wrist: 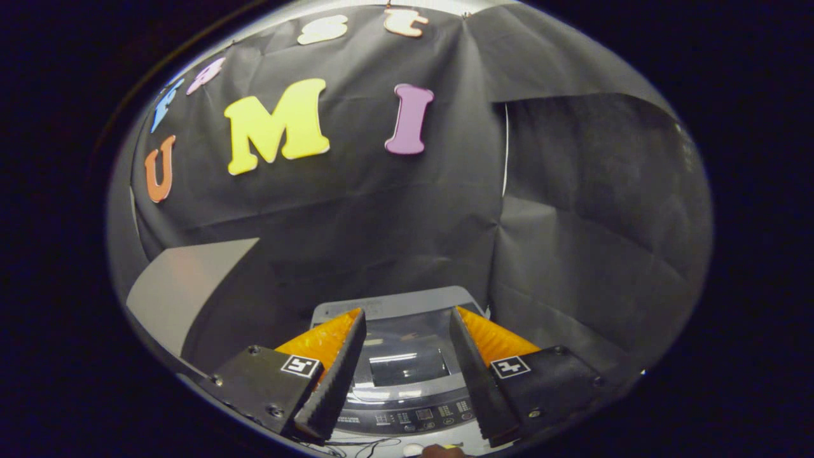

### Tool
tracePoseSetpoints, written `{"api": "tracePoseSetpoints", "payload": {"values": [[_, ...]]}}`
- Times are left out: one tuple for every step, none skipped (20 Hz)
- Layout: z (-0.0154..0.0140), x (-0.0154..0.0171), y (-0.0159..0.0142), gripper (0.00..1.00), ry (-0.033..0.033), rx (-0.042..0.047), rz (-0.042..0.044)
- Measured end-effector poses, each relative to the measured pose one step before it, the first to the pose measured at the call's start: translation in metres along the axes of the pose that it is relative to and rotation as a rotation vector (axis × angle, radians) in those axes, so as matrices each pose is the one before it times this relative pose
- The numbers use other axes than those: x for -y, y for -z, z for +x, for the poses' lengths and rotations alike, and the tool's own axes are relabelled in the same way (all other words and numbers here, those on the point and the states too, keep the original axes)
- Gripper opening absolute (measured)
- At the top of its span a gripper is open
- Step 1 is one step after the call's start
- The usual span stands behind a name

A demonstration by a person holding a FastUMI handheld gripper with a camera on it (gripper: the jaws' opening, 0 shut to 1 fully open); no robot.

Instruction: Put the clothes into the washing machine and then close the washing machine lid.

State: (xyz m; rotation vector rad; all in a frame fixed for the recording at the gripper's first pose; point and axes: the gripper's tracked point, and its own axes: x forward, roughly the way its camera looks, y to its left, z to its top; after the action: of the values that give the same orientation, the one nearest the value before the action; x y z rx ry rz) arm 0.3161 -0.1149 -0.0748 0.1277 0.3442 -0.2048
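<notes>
The gripper [407, 318] hangs above the washing machine [400, 356], its fingers wide apart and holding nothing. The lid [407, 366] lies flat and looks closed. I see no clothes. The job looks done, or the lid needs opening first.

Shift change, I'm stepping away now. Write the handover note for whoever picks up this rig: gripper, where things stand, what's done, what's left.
Gripper: open, nothing between its fingers, held above the washing machine.
Washing machine: below and between the fingers, against the black cloth wall; its lid lies flat, apparently closed, with the control panel on the near side.
Clothes: I cannot tell from this view where they are, or whether any are inside.
Done: lid looks shut.
Left: confirm the clothes went in; if not, open the lid, load them, close it.
</notes>
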Motion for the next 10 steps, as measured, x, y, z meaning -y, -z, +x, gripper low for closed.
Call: {"api": "tracePoseSetpoints", "payload": {"values": [[-0.01498,-0.00316,-0.00347,0.84,-0.00316,0.02266,-0.00140],[-0.01315,-0.00365,-0.00466,0.84,-0.00053,0.02230,-0.00039],[-0.01356,0.00070,-0.00280,0.84,0.00701,0.01824,0.00082],[-0.01338,0.00090,-0.00362,0.84,0.00504,0.01916,0.00119],[-0.01333,-0.00098,-0.00751,0.84,0.00545,0.01984,-0.00142],[-0.01485,-0.00077,-0.00902,0.84,0.00122,0.02365,0.00098],[-0.01274,-0.00036,-0.00910,0.84,-0.00461,0.02464,0.00325],[-0.01303,-0.00060,-0.00747,0.84,-0.01052,0.02412,0.00088],[-0.00245,-0.00117,-0.00237,0.90,-0.01178,0.02156,-0.01023],[-0.01873,0.00153,-0.01185,0.96,-0.01284,0.01959,-0.01248]]}}
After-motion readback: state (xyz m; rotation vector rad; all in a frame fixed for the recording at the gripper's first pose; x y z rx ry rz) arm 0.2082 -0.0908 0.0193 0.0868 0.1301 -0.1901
